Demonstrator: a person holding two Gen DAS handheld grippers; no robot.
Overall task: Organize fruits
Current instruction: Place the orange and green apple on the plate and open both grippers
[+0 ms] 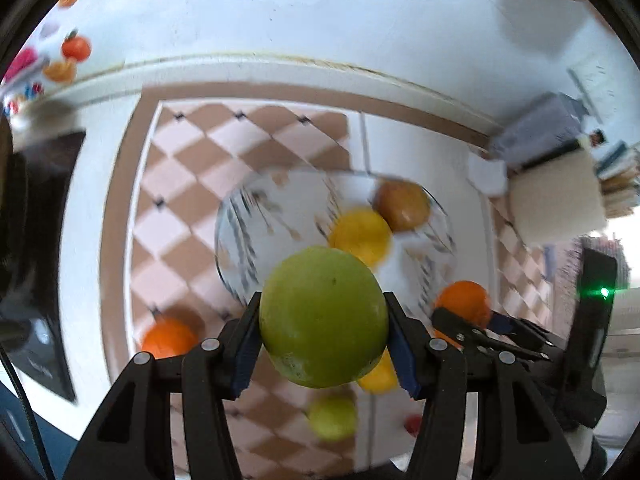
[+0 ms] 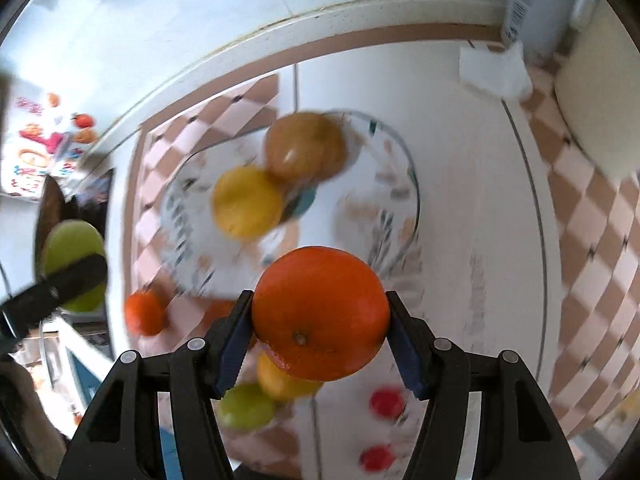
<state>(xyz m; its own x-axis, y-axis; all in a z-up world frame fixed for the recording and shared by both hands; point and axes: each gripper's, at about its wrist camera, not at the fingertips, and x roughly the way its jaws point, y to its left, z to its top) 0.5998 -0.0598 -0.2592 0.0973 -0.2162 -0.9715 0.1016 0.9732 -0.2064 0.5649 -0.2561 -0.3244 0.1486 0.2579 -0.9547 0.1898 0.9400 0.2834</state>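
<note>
While the left gripper (image 1: 323, 316) pinches a green apple (image 1: 323, 316) between its blue pads, the left wrist view looks down on a glass bowl (image 1: 240, 248) that already holds a yellow fruit (image 1: 360, 236) and a brownish fruit (image 1: 404, 206). An orange (image 1: 168, 338), a smaller green fruit (image 1: 332, 416) and another yellow fruit (image 1: 380, 376) lie on the checkered cloth (image 1: 192, 168) outside the bowl.

From the right wrist view, the right gripper (image 2: 320, 314) clamps an orange (image 2: 320, 314) above the near edge of the glass bowl (image 2: 404, 184). Below it a green fruit (image 2: 246, 406), a small orange fruit (image 2: 145, 314) and two small red fruits (image 2: 386, 402) are loose on the table.

Two fruits are in, two are carried, and I judge at least five remain.
</note>
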